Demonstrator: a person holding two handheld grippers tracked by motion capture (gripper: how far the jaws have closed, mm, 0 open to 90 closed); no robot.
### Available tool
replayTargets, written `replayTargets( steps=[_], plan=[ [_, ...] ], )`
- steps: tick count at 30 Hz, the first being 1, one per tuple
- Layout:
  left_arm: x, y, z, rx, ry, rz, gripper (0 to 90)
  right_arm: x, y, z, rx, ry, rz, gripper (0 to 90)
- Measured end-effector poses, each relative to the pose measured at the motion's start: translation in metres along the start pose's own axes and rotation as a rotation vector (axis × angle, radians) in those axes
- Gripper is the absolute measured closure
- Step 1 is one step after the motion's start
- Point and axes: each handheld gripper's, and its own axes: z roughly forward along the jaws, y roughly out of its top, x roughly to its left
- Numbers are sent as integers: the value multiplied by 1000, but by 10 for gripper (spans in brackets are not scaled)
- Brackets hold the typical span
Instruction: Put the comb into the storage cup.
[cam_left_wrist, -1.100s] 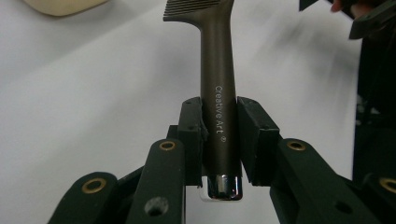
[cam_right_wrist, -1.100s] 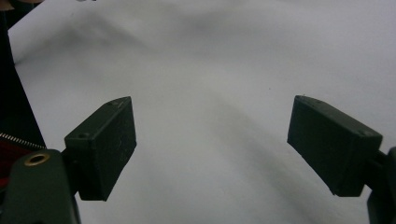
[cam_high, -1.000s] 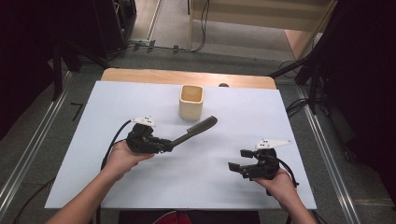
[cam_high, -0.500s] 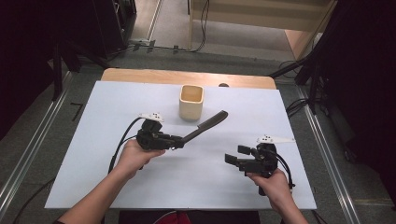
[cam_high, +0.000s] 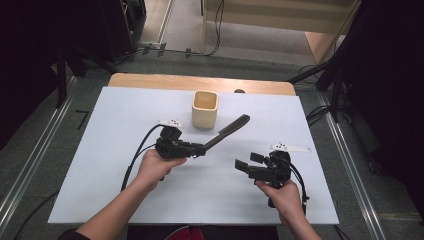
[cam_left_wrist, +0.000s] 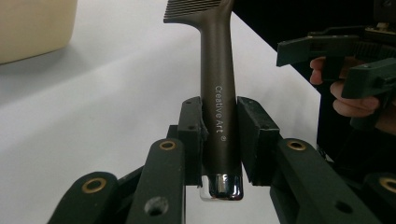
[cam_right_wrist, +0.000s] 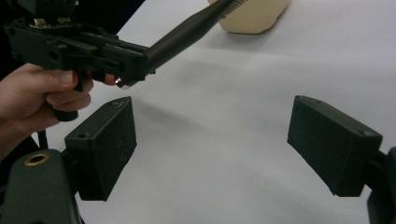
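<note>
two grippers work over the white table (cam_high: 115, 150): the left gripper (cam_left_wrist: 219, 135) clamps a dark comb (cam_high: 227, 131) by its handle, teeth raised toward the beige cup (cam_high: 205, 109) near the far edge. the right gripper (cam_right_wrist: 212, 140) stands wide open, empty. keeping the grip firm and tilting the comb upright before lowering should help it enter cleanly.

On the white table sheet (cam_high: 125, 150) there is one square cream cup (cam_high: 205, 108), one dark brown plastic comb (cam_high: 231, 127) with a chrome end cap, and two black two-jaw grippers, left (cam_high: 200, 149) and right (cam_high: 246, 163).
</note>
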Motion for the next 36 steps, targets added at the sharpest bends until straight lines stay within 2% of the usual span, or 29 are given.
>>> replayTargets(
  steps=[7, 11, 14, 17, 21, 26, 31, 33, 34, 36],
  plan=[
    [-3, 1, 10, -36, 6, -12, 735, 3, 5, 4, -54, -1, 23, 137],
    [-7, 0, 17, -54, -4, 5, 735, 2, 8, 7, -76, -13, 55, 137],
    [-11, -2, 23, -64, 15, 23, 735, 3, 10, 11, -91, -46, 25, 137],
    [-13, -3, 26, -69, 24, 24, 735, 4, 11, 13, -105, -62, 19, 138],
    [-12, -4, 30, -84, 18, -5, 735, 2, 16, 19, -114, -51, 63, 141],
    [-12, -5, 34, -96, 32, -24, 735, 2, 18, 23, -118, -40, 92, 141],
    [-13, -9, 37, -130, 40, -52, 735, -1, 21, 32, -113, -41, 128, 143],
    [-13, -11, 38, -148, 30, -66, 735, -1, 21, 34, -112, -41, 140, 143],
    [-13, -12, 39, -154, 35, -65, 735, -2, 22, 36, -117, -30, 165, 144],
    [-15, -13, 40, -162, 52, -53, 735, -2, 23, 39, -121, -16, 181, 144]
  ],
)
